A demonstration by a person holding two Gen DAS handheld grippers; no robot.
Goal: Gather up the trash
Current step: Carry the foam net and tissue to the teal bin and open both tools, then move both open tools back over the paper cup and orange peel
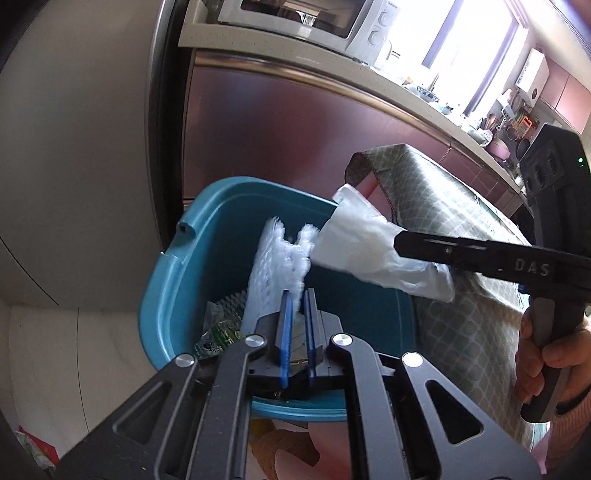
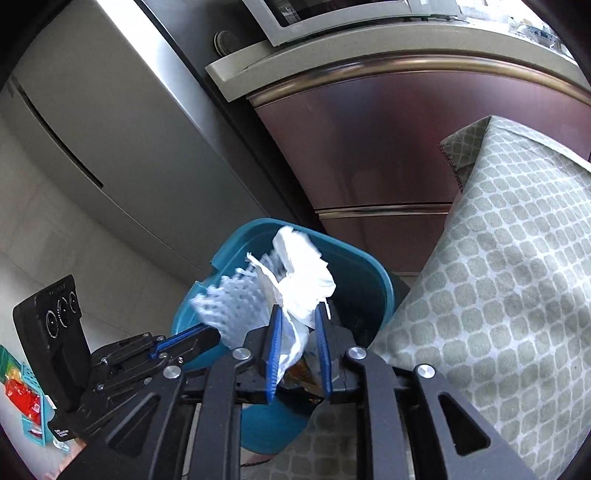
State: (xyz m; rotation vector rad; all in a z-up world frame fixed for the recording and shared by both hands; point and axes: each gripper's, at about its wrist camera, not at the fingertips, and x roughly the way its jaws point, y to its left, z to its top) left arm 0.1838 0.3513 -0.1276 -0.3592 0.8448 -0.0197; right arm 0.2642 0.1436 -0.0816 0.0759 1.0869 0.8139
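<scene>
Blue pads line both grippers. The left gripper (image 1: 297,306) pinches one white foam sheet (image 1: 273,266) over the teal bin (image 1: 173,280). The right gripper (image 2: 298,325) pinches one crumpled white plastic bag (image 2: 303,277) over the same bin, and the two white things touch. Some wrappers (image 1: 218,332) lie down inside the bin. One checked green cloth (image 2: 498,277) hangs just beside the bin on the right. Behind stand shiny reddish cabinets (image 1: 295,129), one grey fridge (image 2: 110,129), and one microwave (image 1: 314,18) on top.
</scene>
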